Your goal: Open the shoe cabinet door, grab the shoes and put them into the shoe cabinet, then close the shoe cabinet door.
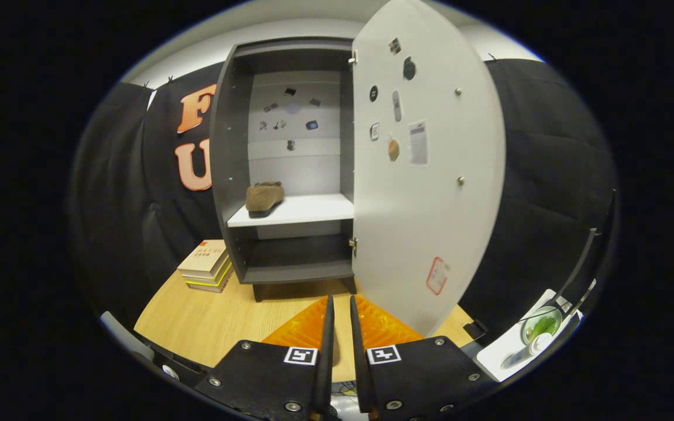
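One shoe (264, 197), brown, sits on the white shelf (308, 211) inside the cabinet (231, 175), toward its left wall. Door (430, 175) stands open, hinged on the right, bearing stickers and two knobs. Cabinet rests on a wooden table (208, 321). Stack of books (206, 266) lies just left of the cabinet base. Gripper (340, 310) fingers nearly pressed together, a narrow gap between, holding nothing, short of the cabinet foot.

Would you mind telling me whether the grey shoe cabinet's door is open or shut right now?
Open: the pale grey door swings outward, exposing the brown shoe on the white shelf.
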{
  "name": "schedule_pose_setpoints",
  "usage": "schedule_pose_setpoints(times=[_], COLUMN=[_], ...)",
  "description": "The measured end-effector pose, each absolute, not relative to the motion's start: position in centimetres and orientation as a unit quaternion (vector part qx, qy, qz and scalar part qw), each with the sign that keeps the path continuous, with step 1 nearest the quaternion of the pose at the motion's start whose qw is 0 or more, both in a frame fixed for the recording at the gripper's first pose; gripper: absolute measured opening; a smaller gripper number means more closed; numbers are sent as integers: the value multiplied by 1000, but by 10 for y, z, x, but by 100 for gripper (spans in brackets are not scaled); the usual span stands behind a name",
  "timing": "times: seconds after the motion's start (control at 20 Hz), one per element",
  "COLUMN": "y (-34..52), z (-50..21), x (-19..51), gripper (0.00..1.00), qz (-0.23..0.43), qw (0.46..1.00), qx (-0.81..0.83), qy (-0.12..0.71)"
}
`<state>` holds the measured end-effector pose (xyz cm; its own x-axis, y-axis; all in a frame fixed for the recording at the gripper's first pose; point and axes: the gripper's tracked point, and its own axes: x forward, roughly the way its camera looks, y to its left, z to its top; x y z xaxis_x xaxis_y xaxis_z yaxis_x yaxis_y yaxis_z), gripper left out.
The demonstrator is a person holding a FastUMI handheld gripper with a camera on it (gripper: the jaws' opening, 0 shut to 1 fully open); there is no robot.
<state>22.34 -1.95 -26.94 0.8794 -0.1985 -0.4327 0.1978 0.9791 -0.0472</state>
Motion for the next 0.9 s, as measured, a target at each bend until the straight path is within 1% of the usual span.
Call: schedule_pose_setpoints(times=[0.25,0.3,0.45,0.6,0.9], y=[1,5,10,12,30], z=[-343,-359,-404,-445,-523], x=[252,258,267,278,299], gripper=[18,21,25,31,32], qz=[-56,-47,-22,-4,31], qw=[959,956,945,933,908], qx=[-20,-21,-19,-7,4], qy=[277,288,326,359,417])
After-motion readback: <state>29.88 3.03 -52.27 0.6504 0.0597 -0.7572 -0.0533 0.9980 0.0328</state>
